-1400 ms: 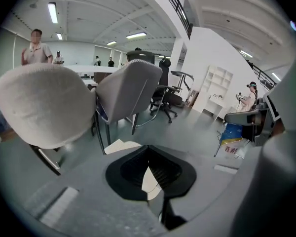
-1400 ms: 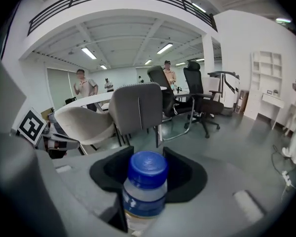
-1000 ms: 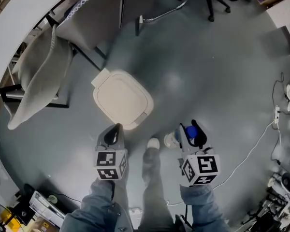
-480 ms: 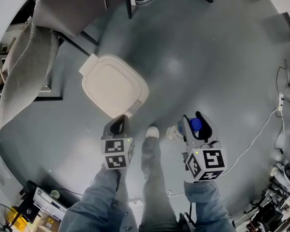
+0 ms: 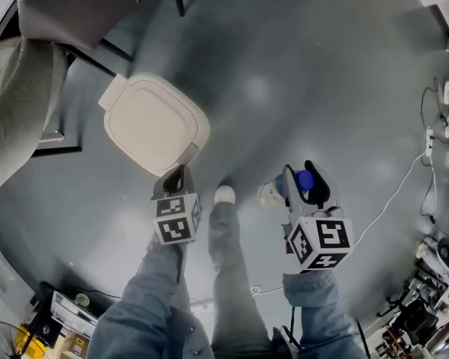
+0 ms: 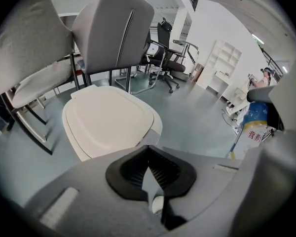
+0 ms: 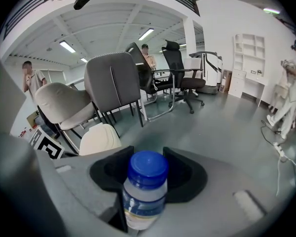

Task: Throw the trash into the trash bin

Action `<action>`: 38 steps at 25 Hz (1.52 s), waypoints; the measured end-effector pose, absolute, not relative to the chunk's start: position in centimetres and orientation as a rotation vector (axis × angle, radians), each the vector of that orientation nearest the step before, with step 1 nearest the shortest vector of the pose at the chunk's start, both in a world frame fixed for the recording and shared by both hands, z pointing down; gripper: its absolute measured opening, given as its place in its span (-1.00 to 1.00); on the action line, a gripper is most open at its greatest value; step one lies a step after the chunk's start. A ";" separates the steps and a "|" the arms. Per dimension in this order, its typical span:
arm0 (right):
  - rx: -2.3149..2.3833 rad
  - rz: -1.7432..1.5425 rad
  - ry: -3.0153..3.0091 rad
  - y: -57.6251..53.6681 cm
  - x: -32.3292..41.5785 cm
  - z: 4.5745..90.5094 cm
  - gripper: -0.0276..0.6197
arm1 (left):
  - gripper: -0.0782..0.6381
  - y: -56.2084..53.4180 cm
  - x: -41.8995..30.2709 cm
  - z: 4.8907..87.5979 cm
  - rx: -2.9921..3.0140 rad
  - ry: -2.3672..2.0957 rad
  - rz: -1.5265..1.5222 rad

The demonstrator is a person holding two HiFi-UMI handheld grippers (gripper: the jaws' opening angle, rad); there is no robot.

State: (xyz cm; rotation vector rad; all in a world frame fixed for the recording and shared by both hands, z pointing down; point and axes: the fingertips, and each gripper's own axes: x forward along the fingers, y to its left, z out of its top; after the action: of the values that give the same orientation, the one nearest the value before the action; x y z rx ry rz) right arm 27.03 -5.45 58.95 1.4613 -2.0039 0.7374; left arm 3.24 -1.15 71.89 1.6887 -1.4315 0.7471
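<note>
Honestly the big risk is the lid (image 5: 153,122): the bin (image 5: 197,149) is shut, so if the bottle (image 7: 144,194) gets let go too early it'll probably bounce off and roll across the floor (image 5: 299,73). A clumsy poke from the left claw (image 5: 176,176), just beside the bin's front edge, could shove the bin instead of opening it. The right claw (image 5: 299,179) is fairly wide, clamped on the bottle, off to the bin's right. The left claw is pinched together, empty.
</note>
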 end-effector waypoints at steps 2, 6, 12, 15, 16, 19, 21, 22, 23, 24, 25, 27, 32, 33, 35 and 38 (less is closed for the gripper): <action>1.473 0.741 -1.996 -5.5 27.7 59.0 -0.33 | -0.76 -1.3 3.4 72.2 1.688 -1.433 0.760; 1.490 0.754 -1.977 -5.3 28.7 59.5 -0.33 | -0.75 -1.7 3.6 73.1 1.676 -1.429 0.781; 1.504 0.783 -1.950 -4.9 29.8 60.2 -0.33 | -0.75 -1.8 4.2 73.8 1.660 -1.435 0.809; 1.501 0.790 -1.948 -4.9 30.0 60.6 -0.33 | -0.75 -2.0 4.2 73.9 1.652 -1.452 0.824; 1.499 0.792 -1.948 -4.8 30.0 60.7 -0.33 | -0.75 -1.9 4.3 74.0 1.647 -1.454 0.829; 1.497 0.794 -1.947 -4.7 30.0 60.6 -0.33 | -0.75 -1.7 4.4 74.2 1.636 -1.453 0.833; 1.500 0.792 -1.950 -4.8 29.9 60.5 -0.33 | -0.75 -1.7 4.3 74.2 1.638 -1.456 0.826; 1.501 0.789 -1.951 -4.8 29.9 60.4 -0.33 | -0.75 -1.6 4.3 74.2 1.639 -1.457 0.824; 1.502 0.784 -1.952 -4.7 29.8 60.5 -0.33 | -0.75 -1.4 4.2 74.4 1.639 -1.458 0.823; 1.503 0.779 -1.951 -4.5 29.7 60.6 -0.33 | -0.75 -1.1 4.1 74.6 1.640 -1.458 0.820; 1.504 0.775 -1.950 -4.3 29.6 60.8 -0.33 | -0.75 -0.9 4.0 74.8 1.643 -1.457 0.817; 1.507 0.772 -1.948 -4.2 29.6 60.9 -0.33 | -0.75 -0.8 4.0 75.0 1.648 -1.457 0.814; 1.511 0.780 -1.945 -4.7 29.8 60.4 -0.33 | -0.75 -1.5 4.3 74.7 1.643 -1.437 0.833; 1.512 0.779 -1.945 -4.8 29.7 60.3 -0.33 | -0.75 -1.5 4.4 74.8 1.642 -1.430 0.838; 1.514 0.774 -1.948 -4.7 29.5 60.1 -0.33 | -0.75 -1.5 4.4 74.8 1.642 -1.423 0.840; 1.513 0.765 -1.954 -4.7 29.1 59.9 -0.33 | -0.75 -1.7 4.0 74.5 1.640 -1.439 0.787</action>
State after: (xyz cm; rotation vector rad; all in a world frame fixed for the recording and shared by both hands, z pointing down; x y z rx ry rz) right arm 29.13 -4.73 59.90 1.5131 -1.9541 0.7650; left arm 3.97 -1.65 74.55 1.6400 -1.4391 0.7868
